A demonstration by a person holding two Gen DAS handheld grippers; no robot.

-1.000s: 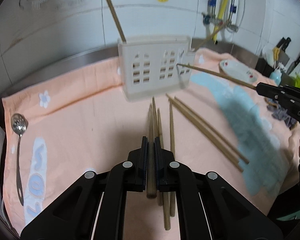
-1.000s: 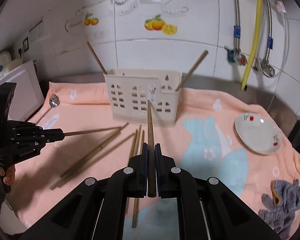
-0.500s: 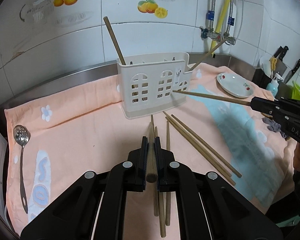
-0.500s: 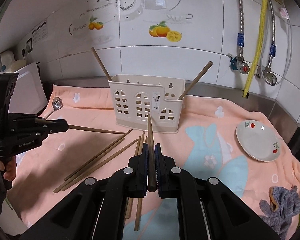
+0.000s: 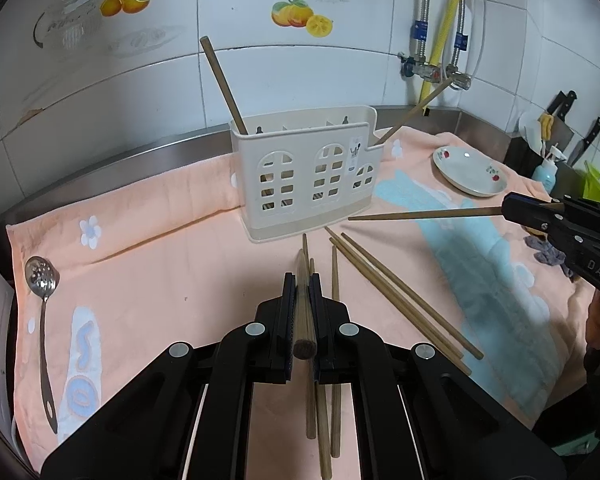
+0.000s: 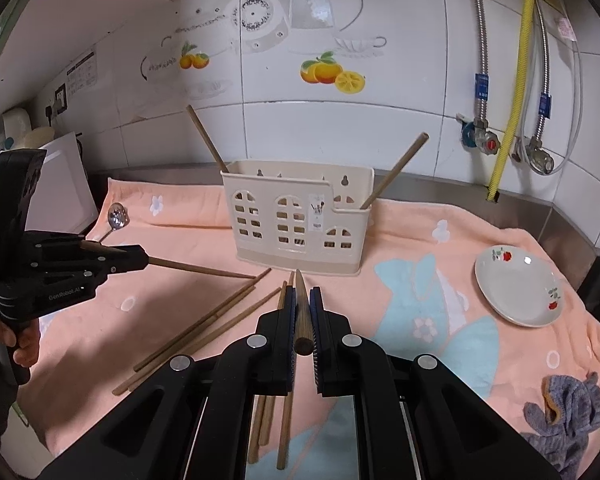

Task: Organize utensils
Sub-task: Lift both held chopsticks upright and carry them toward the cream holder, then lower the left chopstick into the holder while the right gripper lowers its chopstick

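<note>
A cream plastic utensil holder [image 5: 306, 182] [image 6: 296, 224] stands on the peach towel, with two chopsticks leaning out of it. My left gripper [image 5: 302, 280] is shut on a wooden chopstick [image 5: 302, 304] that points toward the holder; it also shows in the right wrist view [image 6: 140, 262]. My right gripper [image 6: 300, 292] is shut on another chopstick [image 6: 301, 312], held above the towel in front of the holder; it also shows in the left wrist view [image 5: 508, 210]. Several loose chopsticks [image 5: 396, 300] [image 6: 204, 324] lie on the towel in front of the holder.
A slotted metal spoon [image 5: 42, 320] [image 6: 116, 218] lies at the towel's left end. A white flowered plate [image 5: 470, 172] [image 6: 518, 286] sits at the right. A grey cloth [image 6: 568, 408] lies at the front right. Knives and bottles [image 5: 560, 128] stand past the plate.
Both grippers have risen and drawn back from the holder, each still holding its chopstick. The holder now looks farther off in both views.
</note>
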